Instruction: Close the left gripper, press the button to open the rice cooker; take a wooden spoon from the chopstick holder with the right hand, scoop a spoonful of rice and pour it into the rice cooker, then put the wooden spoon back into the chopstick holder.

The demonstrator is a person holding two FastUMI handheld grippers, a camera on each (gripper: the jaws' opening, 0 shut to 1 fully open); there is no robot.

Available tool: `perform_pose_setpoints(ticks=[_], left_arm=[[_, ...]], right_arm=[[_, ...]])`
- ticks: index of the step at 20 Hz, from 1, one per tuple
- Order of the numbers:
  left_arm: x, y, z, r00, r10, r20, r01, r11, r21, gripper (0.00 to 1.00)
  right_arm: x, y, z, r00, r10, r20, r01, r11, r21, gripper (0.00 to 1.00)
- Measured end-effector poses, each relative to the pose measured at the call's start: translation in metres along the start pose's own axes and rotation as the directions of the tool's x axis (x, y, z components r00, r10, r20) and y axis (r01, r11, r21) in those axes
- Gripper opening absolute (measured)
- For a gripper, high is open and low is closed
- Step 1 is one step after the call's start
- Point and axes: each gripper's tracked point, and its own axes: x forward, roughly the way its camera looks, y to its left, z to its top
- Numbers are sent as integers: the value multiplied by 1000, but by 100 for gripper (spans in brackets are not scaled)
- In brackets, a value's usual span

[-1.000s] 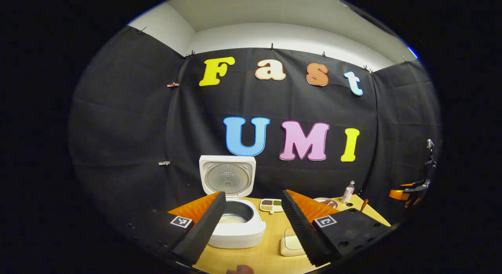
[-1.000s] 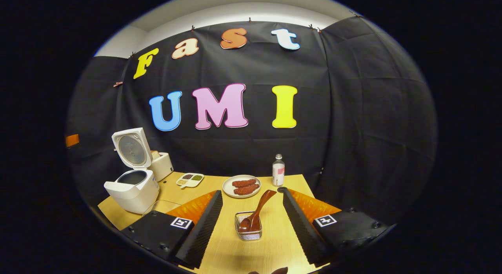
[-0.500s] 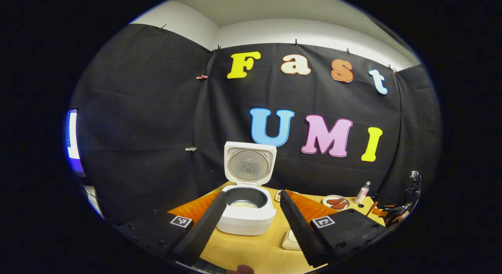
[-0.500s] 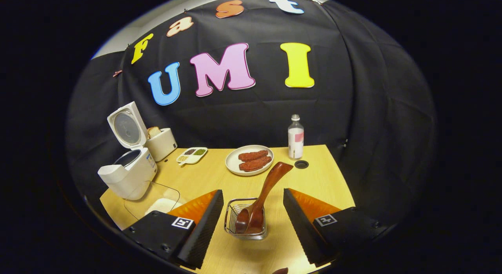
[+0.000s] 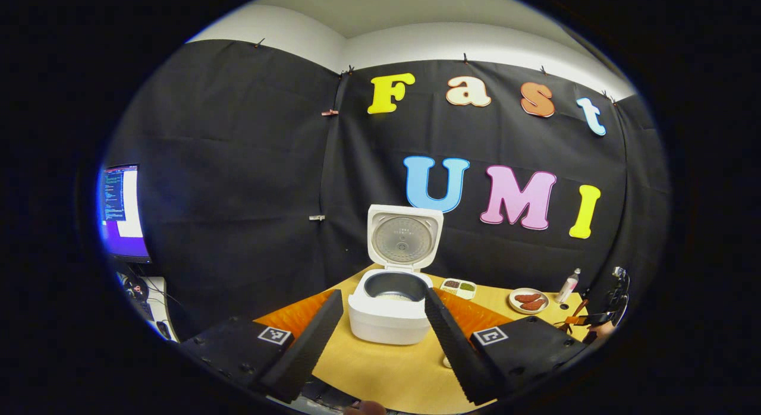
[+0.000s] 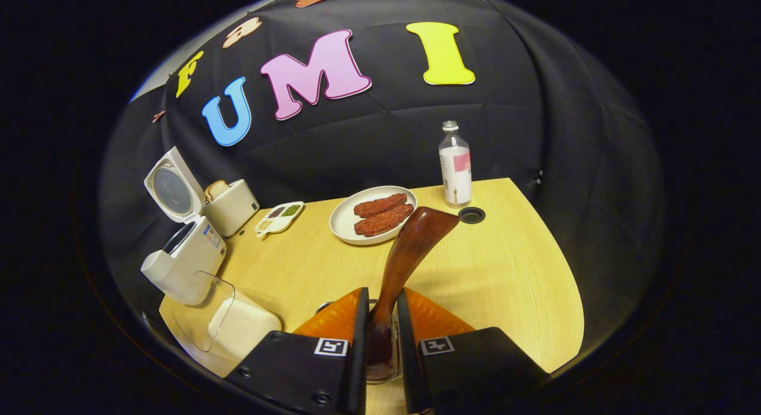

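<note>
The white rice cooker (image 5: 389, 311) stands open with its lid (image 5: 404, 239) upright and some rice in the pot. My left gripper (image 5: 380, 343) hangs open in front of it, holding nothing. In the right gripper view the cooker (image 6: 178, 263) is at the far left, beside a clear container of rice (image 6: 232, 326). My right gripper (image 6: 381, 296) is shut on the handle of the brown wooden spoon (image 6: 413, 242), which leans up and to the right. The wire chopstick holder (image 6: 326, 305) is mostly hidden behind the fingers, and so is the spoon's bowl.
On the wooden table (image 6: 505, 272) are a plate of sausages (image 6: 371, 216), a bottle (image 6: 455, 165), a small divided dish (image 6: 279, 217) and a toaster with bread (image 6: 229, 204). A monitor (image 5: 122, 210) glows off the table's left.
My right gripper came down over the holder and shut on the spoon's handle. My left gripper drew back from the cooker and swung left, still open.
</note>
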Motion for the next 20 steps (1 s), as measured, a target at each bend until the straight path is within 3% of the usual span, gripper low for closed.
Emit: perform_pose_setpoints(ticks=[2,4,6,7,14,17,18,20], left_arm=[[1,3,-2,1000,4,-6,-4,1000,-5,95],[2,5,-1,1000,-3,-9,3,1000,-5,95],[6,5,0,1000,-20,-10,20,1000,-1,95],[9,6,2,999,-33,-9,33,999,2,95],[44,23,12,985,-174,-6,174,985,-7,95],[62,38,15,972,-236,-2,236,972,-14,95],[69,45,13,968,-253,-9,252,968,-11,95],[80,58,13,961,-277,-15,277,961,-1,95]], right_arm=[[-4,0,8,1000,-14,19,13,998,62,20],[-13,6,25,997,-17,79,14,999,43,12],[-25,23,43,992,8,124,-11,1000,25,16],[-32,25,55,988,-4,151,3,1000,11,11],[-105,91,134,939,-26,343,28,1000,-1,11],[-127,140,137,923,-18,384,31,999,-28,11],[-130,158,132,922,-9,388,27,999,-40,16],[-130,194,120,923,13,385,18,997,-77,11]])
